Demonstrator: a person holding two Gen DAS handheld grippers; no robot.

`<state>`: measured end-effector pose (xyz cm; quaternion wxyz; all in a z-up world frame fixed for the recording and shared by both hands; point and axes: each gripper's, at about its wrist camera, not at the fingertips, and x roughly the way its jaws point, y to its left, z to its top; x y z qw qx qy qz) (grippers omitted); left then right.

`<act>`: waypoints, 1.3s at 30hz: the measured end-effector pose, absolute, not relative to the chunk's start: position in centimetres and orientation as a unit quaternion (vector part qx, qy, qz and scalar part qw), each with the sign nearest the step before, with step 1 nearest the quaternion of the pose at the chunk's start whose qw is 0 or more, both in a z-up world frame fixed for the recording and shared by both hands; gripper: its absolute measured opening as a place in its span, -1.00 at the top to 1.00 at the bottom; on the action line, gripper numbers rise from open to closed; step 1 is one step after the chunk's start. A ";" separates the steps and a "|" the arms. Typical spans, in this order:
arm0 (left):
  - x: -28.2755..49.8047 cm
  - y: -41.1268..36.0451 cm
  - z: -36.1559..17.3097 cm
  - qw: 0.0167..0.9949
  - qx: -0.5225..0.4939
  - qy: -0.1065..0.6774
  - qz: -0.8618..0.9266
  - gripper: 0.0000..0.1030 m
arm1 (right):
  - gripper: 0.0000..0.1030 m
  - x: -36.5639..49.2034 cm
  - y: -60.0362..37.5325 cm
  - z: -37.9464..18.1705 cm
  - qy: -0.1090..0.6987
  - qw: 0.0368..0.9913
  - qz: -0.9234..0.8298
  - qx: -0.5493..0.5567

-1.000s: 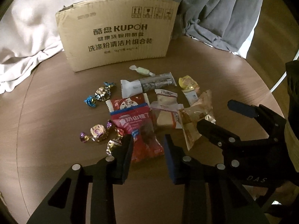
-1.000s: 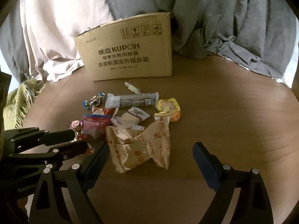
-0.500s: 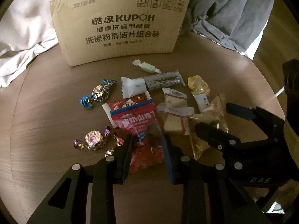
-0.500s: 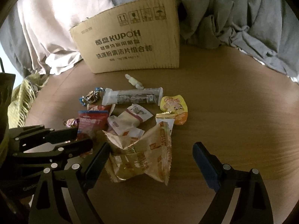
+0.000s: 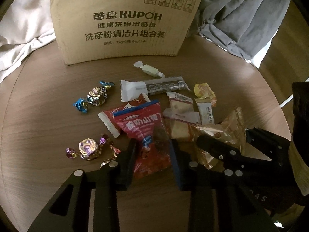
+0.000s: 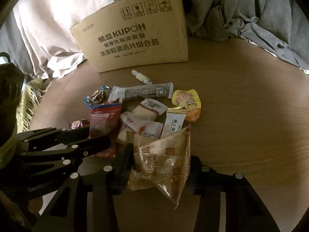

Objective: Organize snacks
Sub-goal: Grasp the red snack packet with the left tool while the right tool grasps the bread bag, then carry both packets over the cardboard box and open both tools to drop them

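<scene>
Barely anything is sorted yet: your snacks lie scattered on the round worktop [image 5: 48,119] before the cardboard box [image 5: 123,25]. Your left claw [image 5: 152,154] pinches the red hawthorn packet [image 5: 146,135] at its near end. Your right claw [image 6: 160,166] is closing, jaws pressing a crinkly biscuit packet [image 6: 164,160]. Both packets rest on the worktop; candies, bars and sachets remain untouched.

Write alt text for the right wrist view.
The right gripper is closing on a clear biscuit packet between its fingers, on a round wooden table. Beyond lie more snacks and a cardboard box; the left gripper is over a red packet.
</scene>
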<state>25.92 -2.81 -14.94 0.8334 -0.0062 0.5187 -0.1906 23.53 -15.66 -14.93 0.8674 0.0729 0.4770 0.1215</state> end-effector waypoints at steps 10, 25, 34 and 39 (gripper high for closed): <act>24.4 -1.9 -13.2 0.849 -0.017 0.493 -0.188 0.56 | 0.11 22.4 -15.2 -13.6 0.468 0.871 0.125 0.078; 22.7 -0.4 -7.7 0.892 -0.026 0.410 -0.186 0.76 | 0.11 21.7 -13.9 -8.7 0.404 0.904 0.126 0.060; 23.5 0.1 -3.0 0.917 -0.029 0.347 -0.194 0.82 | 0.11 22.4 -13.3 -5.2 0.356 0.923 0.132 0.062; 24.8 0.5 -0.9 0.929 -0.029 0.315 -0.192 0.83 | 0.11 23.7 -13.1 -2.8 0.321 0.936 0.131 0.066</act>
